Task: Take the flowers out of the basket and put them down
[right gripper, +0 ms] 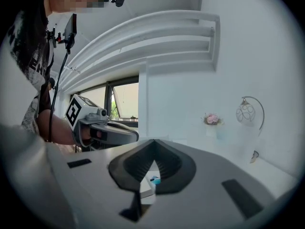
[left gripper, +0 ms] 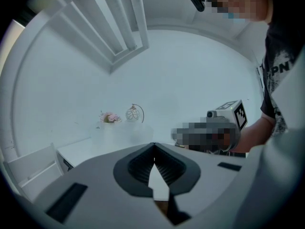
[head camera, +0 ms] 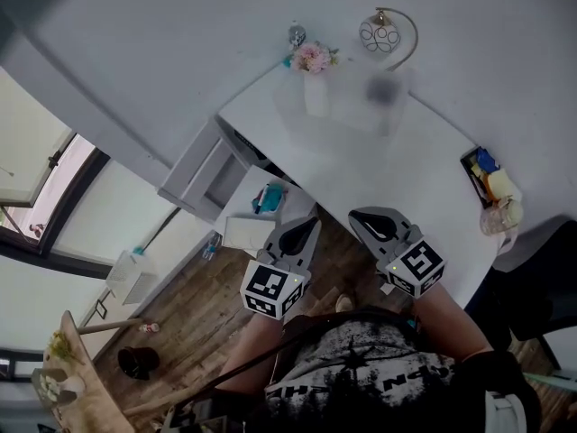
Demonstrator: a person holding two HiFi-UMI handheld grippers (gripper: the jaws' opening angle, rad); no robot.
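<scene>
A small bunch of pink flowers stands in a pale white container at the far end of the white table. The same flowers look tiny and distant in the left gripper view, and they also appear in the right gripper view. Both grippers hover side by side near the person's body, at the table's near edge and far from the flowers. My left gripper is shut and holds nothing. My right gripper is likewise shut and empty.
A round wire lamp stands just right of the flowers. An open white drawer unit sits left of the table, with a low white shelf below it. A tray of small items lies at the table's right edge.
</scene>
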